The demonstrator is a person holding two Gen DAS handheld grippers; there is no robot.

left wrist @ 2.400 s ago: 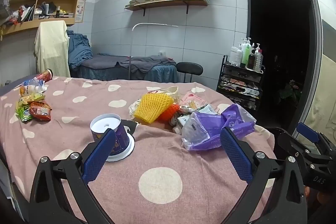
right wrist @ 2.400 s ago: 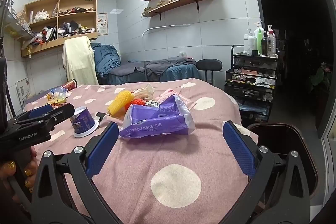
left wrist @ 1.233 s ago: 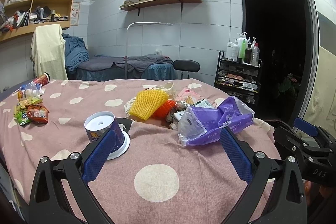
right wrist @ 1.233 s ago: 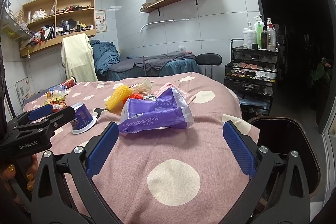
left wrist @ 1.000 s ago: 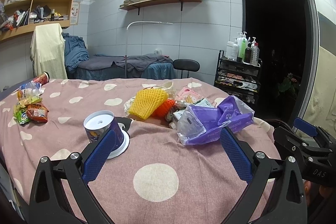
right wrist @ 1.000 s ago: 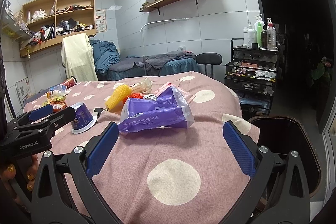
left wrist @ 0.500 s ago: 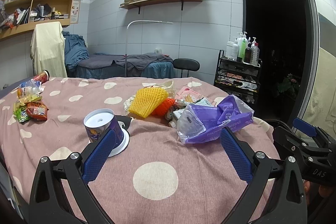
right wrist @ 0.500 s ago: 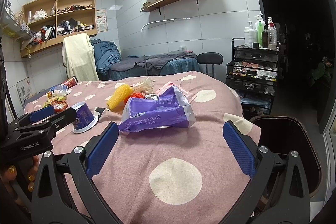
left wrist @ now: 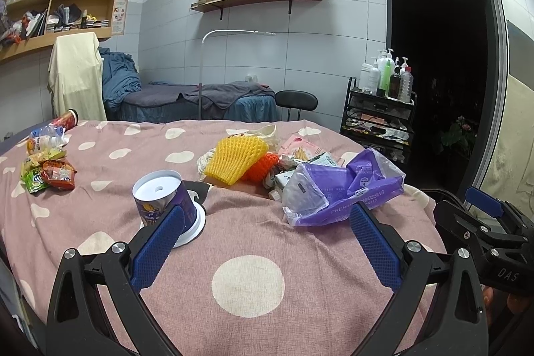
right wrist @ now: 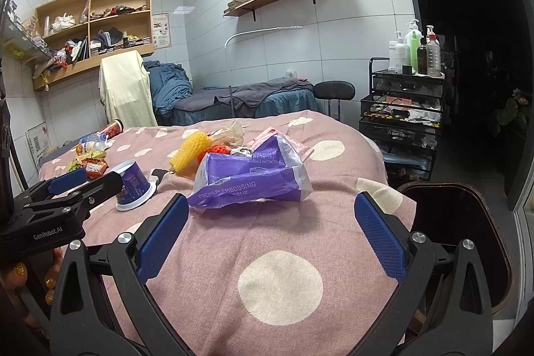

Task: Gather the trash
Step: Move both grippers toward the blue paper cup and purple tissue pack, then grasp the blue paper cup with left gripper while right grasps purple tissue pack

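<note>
Both pairs of blue-padded fingers stand spread wide with nothing between them — the left gripper (left wrist: 263, 239) and the right gripper (right wrist: 272, 232) hover low over the pink spotted bedcover (right wrist: 280, 286), short of the litter.

Nearest the right gripper lies the crumpled purple plastic tissue wrapper (right wrist: 250, 175), on the cover near its right-hand edge, with the dark open-topped bin (right wrist: 457, 242) just beyond that edge. It looks light, limp and slick; film like this should collapse under the pads, so a pinch on a bunched fold at its near edge would likely hold better than a grab across the puffed middle.

Ahead of the left gripper stands the upturned purple paper cup (left wrist: 163, 199) on its white rim — light, fairly stiff, easily crushed; a grip across the side wall seems safest. Behind sit the yellow foam fruit net (left wrist: 238, 159), soft and springy, and farther left the small snack wrappers (left wrist: 46, 172).
</note>
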